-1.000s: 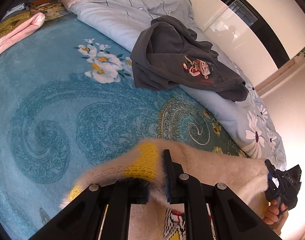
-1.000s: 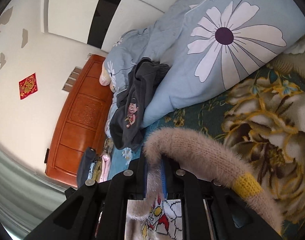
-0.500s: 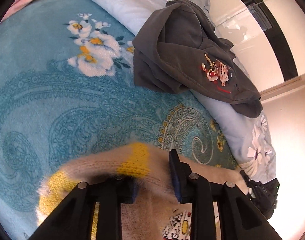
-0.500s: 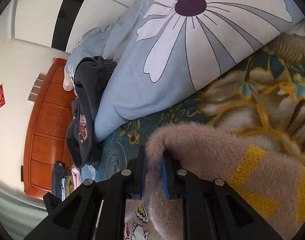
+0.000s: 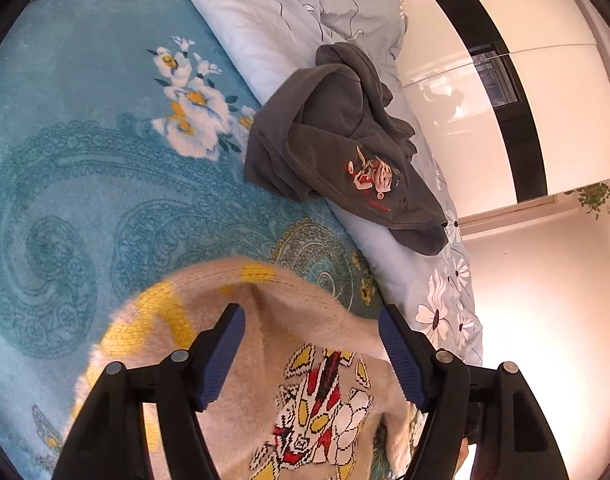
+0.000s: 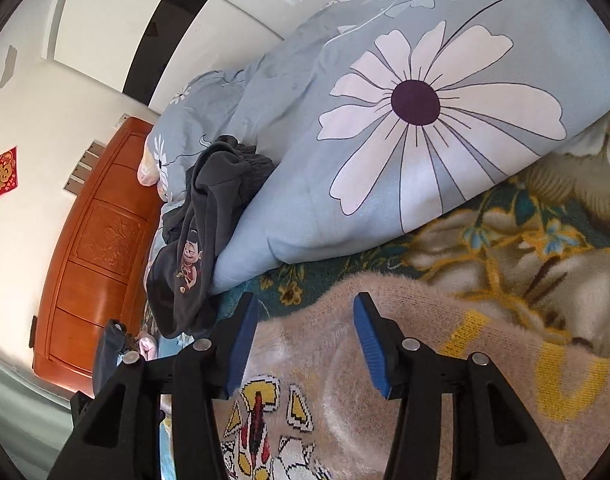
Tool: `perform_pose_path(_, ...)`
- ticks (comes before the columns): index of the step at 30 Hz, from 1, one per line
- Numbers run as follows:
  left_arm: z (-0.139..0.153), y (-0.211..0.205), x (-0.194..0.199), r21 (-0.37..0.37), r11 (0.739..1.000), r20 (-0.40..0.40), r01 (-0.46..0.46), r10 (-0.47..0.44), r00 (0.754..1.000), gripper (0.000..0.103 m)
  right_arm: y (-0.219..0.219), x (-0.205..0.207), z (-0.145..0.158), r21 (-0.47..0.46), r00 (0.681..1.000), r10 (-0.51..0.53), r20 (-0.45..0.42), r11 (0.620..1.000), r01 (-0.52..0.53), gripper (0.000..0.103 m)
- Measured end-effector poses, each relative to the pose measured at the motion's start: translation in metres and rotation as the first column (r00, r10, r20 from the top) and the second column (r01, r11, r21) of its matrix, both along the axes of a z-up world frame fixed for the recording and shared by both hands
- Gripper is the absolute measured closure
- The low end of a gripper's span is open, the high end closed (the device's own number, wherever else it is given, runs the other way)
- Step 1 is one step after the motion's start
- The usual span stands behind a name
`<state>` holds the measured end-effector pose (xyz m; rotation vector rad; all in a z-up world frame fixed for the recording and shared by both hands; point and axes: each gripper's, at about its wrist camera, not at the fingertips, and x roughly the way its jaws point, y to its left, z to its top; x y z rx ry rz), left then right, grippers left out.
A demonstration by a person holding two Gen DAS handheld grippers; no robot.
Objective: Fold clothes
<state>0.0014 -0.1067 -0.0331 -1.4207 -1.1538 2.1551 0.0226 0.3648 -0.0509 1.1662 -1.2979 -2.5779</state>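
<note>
We see only part of the fuzzy beige sweater [image 5: 321,360]: its lower half runs off the bottom edge in both views, and the left gripper [image 5: 311,354] frame covers its sides. We cannot read the knitted figure [image 6: 261,420] whole, since the right gripper [image 6: 305,334] arms hide part of it. The dark grey garment [image 6: 197,248] is bunched, its shape unclear. Small items by the wooden headboard [image 6: 101,248] are too small to identify.

Fuzzy beige sweater [image 5: 305,344] – yellow bands, cartoon knit motif – lying on teal blanket [image 5: 85,160], near edge humped
</note>
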Motion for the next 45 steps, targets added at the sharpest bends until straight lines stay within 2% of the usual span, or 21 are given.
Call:
perform_pose_path(3, 0.0, -0.018, 0.012, -0.008, 1.0, 0.002, -0.025, 0.025, 1.0, 0.029, 0.004, 0.012, 0.003, 0.011, 1.0, -0.003, 0.004, 1.0, 0.003, 0.05)
perform_pose_path(6, -0.004, -0.034, 0.03, -0.141, 0.99, 0.001, -0.025, 0.025, 1.0, 0.029, 0.009, 0.028, 0.005, 0.007, 1.0, 0.001, 0.017, 1.0, -0.001, 0.05)
perform_pose_path(7, -0.006, -0.039, 0.037, -0.193, 0.981, 0.005, -0.023, 0.025, 1.0, 0.029, 0.01, 0.034, 0.006, 0.026, 1.0, 0.004, 0.02, 1.0, -0.005, 0.05)
perform_pose_path(8, -0.01, -0.04, 0.04, -0.207, 0.978, 0.01, -0.02, 0.022, 1.0, 0.029, 0.012, 0.041, 0.008, 0.06, 1.0, 0.006, 0.026, 0.998, -0.007, 0.05)
perform_pose_path(12, -0.027, -0.042, 0.049, -0.221, 0.975, 0.032, -0.002, 0.009, 0.999, 0.029, 0.024, 0.07, 0.008, 0.19, 0.997, 0.0, 0.081, 0.982, -0.015, 0.05)
perform_pose_path(15, -0.04, -0.044, 0.056, -0.232, 0.973, 0.049, 0.012, -0.001, 0.999, 0.029, 0.04, 0.095, 0.001, 0.234, 0.991, -0.024, 0.128, 0.972, -0.007, 0.05)
perform_pose_path(20, -0.061, -0.046, 0.067, -0.248, 0.968, 0.078, 0.035, -0.016, 0.997, 0.03, 0.073, 0.142, -0.014, 0.195, 0.975, -0.144, 0.168, 0.975, 0.11, 0.05)
perform_pose_path(22, -0.061, -0.04, 0.067, -0.245, 0.969, 0.062, 0.042, -0.027, 0.998, 0.032, 0.083, 0.158, -0.018, 0.177, 0.967, -0.178, 0.181, 0.973, 0.146, 0.05)
perform_pose_path(23, -0.06, -0.037, 0.067, -0.25, 0.967, 0.057, 0.05, -0.037, 0.998, 0.035, 0.087, 0.163, -0.018, 0.176, 0.963, -0.192, 0.188, 0.971, 0.159, 0.05)
perform_pose_path(25, -0.059, -0.031, 0.066, -0.259, 0.963, 0.049, 0.066, -0.055, 0.997, 0.047, 0.093, 0.173, -0.019, 0.171, 0.957, -0.217, 0.195, 0.968, 0.184, 0.05)
perform_pose_path(27, -0.059, -0.029, 0.064, -0.291, 0.954, 0.057, 0.071, -0.057, 0.997, 0.083, 0.097, 0.179, -0.02, 0.158, 0.951, -0.238, 0.199, 0.965, 0.208, 0.05)
perform_pose_path(28, -0.059, -0.03, 0.064, -0.311, 0.948, 0.064, 0.069, -0.052, 0.997, 0.092, 0.099, 0.181, -0.021, 0.147, 0.948, -0.245, 0.201, 0.965, 0.218, 0.05)
perform_pose_path(29, -0.059, -0.031, 0.064, -0.331, 0.941, 0.07, 0.067, -0.047, 0.996, 0.094, 0.1, 0.182, -0.021, 0.137, 0.947, -0.25, 0.202, 0.965, 0.225, 0.05)
perform_pose_path(32, -0.055, -0.042, 0.067, -0.305, 0.951, 0.053, 0.045, -0.031, 0.998, 0.093, 0.099, 0.18, -0.021, 0.132, 0.947, -0.25, 0.2, 0.965, 0.226, 0.05)
perform_pose_path(35, -0.044, -0.051, 0.069, -0.352, 0.936, 0.006, 0.002, 0.0, 1.0, 0.094, 0.096, 0.177, -0.023, 0.13, 0.949, -0.242, 0.2, 0.967, 0.219, 0.05)
perform_pose_path(38, -0.028, -0.057, 0.064, -0.462, 0.886, -0.046, -0.039, 0.02, 0.999, 0.095, 0.095, 0.174, -0.025, 0.126, 0.948, -0.246, 0.202, 0.966, 0.224, 0.05)
perform_pose_path(39, -0.022, -0.058, 0.062, -0.501, 0.864, -0.063, -0.052, 0.024, 0.998, 0.095, 0.095, 0.174, -0.026, 0.125, 0.948, -0.246, 0.202, 0.967, 0.224, 0.05)
perform_pose_path(40, -0.016, -0.057, 0.057, -0.555, 0.83, -0.076, -0.055, 0.015, 0.997, 0.095, 0.095, 0.175, -0.026, 0.124, 0.948, -0.245, 0.202, 0.967, 0.223, 0.05)
perform_pose_path(42, -0.005, -0.052, 0.047, -0.664, 0.745, -0.098, -0.055, -0.014, 0.995, 0.095, 0.096, 0.175, -0.026, 0.124, 0.949, -0.243, 0.202, 0.967, 0.221, 0.05)
perform_pose_path(45, 0.003, -0.037, 0.031, -0.814, 0.579, -0.109, -0.041, -0.083, 0.991, 0.095, 0.097, 0.177, -0.025, 0.129, 0.948, -0.243, 0.204, 0.967, 0.22, 0.05)
